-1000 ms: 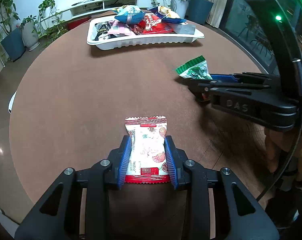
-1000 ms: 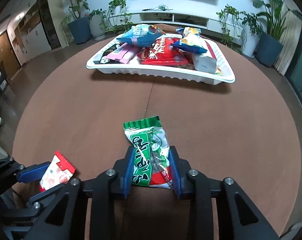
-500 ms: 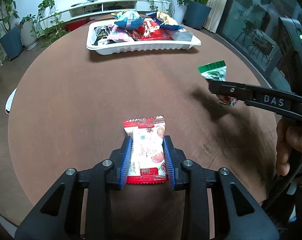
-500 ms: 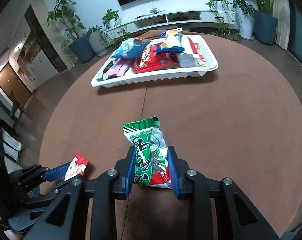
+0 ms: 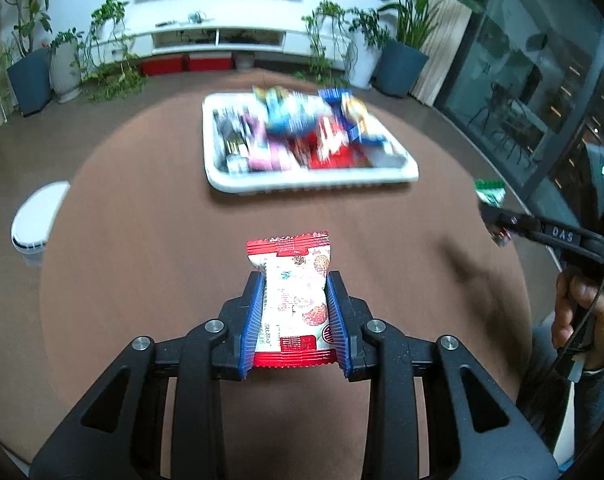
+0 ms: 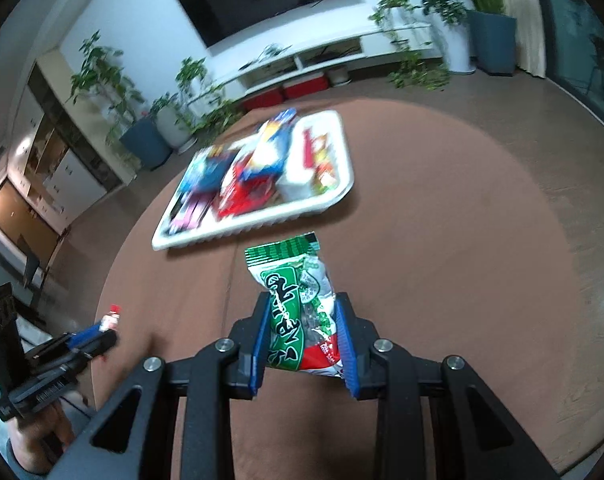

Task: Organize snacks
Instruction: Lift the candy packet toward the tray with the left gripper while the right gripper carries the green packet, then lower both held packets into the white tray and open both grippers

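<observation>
My left gripper [image 5: 293, 280] is shut on a red and white snack packet [image 5: 292, 300], held above the round brown table [image 5: 142, 272]. My right gripper [image 6: 302, 300] is shut on a green snack packet [image 6: 298, 304], also lifted off the table. A white tray [image 5: 313, 184] piled with several snack bags sits at the far side of the table, blurred by motion. In the left wrist view the right gripper [image 5: 489, 212] shows at the right edge with the green packet [image 5: 489, 194]. In the right wrist view the left gripper [image 6: 106, 328] shows at the lower left with the red packet [image 6: 112, 317].
A white stool [image 5: 38, 216] stands beside the table on the left. Potted plants [image 5: 401, 64] and a low white TV cabinet [image 5: 218, 38] line the far wall. A hand [image 5: 581, 312] grips the right tool's handle at the right.
Both grippers have risen with their packets, which no longer rest on the table. The tray now appears closer to centre and more from above, and the right view has rolled.
</observation>
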A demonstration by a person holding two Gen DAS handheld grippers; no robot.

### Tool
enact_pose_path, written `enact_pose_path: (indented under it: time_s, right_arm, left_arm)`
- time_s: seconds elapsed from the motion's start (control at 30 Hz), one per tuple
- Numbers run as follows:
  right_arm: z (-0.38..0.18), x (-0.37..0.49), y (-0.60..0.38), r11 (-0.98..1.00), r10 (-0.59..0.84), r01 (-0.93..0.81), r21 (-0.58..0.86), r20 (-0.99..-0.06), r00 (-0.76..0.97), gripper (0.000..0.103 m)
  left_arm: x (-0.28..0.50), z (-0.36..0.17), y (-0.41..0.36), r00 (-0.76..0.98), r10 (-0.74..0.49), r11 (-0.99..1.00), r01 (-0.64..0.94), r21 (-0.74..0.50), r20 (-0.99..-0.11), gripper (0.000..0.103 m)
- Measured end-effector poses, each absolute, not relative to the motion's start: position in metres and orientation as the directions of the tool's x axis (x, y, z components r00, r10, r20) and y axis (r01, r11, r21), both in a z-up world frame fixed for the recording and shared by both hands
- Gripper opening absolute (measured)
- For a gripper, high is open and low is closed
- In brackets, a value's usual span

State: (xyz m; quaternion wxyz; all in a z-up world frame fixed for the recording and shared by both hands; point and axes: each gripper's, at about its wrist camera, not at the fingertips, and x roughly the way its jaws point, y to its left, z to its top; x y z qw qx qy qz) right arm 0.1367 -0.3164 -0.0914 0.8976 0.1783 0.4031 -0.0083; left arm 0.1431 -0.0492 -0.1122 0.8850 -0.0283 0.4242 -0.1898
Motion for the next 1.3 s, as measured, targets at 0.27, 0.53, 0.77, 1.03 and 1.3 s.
enact_pose_path:
  time_s: [0.27, 0.53, 0.77, 1.03, 1.3]
  right_arm:
    - [-0.045, 0.180, -0.363, 0.935, 0.061, 0.202, 0.292, -0.693, 0.718, 0.033]
    - [-0.010, 0.266, -0.337, 0.952, 0.125, 0.101, 0.289, -0.667, 0.735, 0.033]
    - [-0.019, 0.340, -0.275, 0.965, 0.193, -0.002, 0.261, -0.709, 0.679, 0.033]
    - [-0.070, 0.383, -0.242, 0.976, 0.176, -0.001, 0.216, -0.792, 0.584, 0.033]
    - [-0.086, 0.398, -0.234, 0.986, 0.127, 0.022, 0.168, -0.819, 0.559, 0.033]
  left_arm:
    - [0.218, -0.058, -0.030, 0.636, -0.328, 0.941, 0.286, -0.182, -0.698, 0.029]
    - [0.303, -0.035, -0.028, 0.646, -0.312, 0.948, 0.263, -0.181, -0.696, 0.029]
    - [0.374, -0.049, -0.053, 0.627, -0.327, 0.942, 0.270, -0.197, -0.707, 0.029]
    - [0.401, -0.105, -0.074, 0.584, -0.350, 0.934, 0.276, -0.226, -0.733, 0.029]
    - [0.426, -0.142, -0.080, 0.560, -0.339, 0.939, 0.250, -0.236, -0.756, 0.029]
